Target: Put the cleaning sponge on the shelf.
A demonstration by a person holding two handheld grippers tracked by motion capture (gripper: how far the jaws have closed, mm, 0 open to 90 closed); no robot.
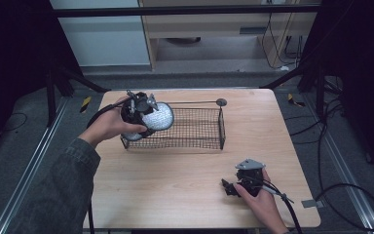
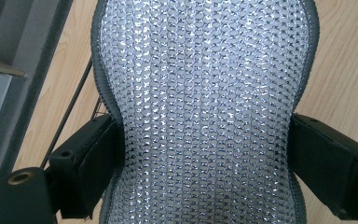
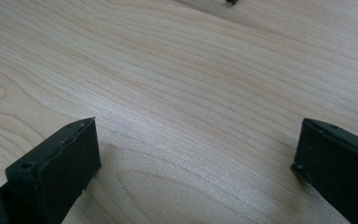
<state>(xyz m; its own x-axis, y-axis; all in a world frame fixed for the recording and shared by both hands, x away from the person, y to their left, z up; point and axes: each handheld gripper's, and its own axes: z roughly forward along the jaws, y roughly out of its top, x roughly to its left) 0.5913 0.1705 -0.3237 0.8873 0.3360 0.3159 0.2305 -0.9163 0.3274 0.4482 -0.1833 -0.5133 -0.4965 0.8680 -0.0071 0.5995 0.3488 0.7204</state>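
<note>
Left sleeve [image 1: 53,190]: nearest the camera, at the lower left of the high view, behind the left tongs.
Left tongs [image 1: 141,117]: clamped on the silver mesh pad, one jaw pressing each side at its narrowed middle.
Silver mesh pad [image 2: 205,107]: shiny woven face with a dark edge binding, pinched between the left jaws, held above the near left corner of the basket.
Wire basket [image 1: 209,139]: dark mesh, open top, just beyond and to the right of the left tongs; a long handle runs along its far rim.
Right tongs [image 1: 230,187]: jaws spread wide, holding nothing, low over bare table [image 3: 191,93], well apart from the basket.
Progress: judged as pad lifted and brought to the basket; lowering it inside and releasing remain.
</note>
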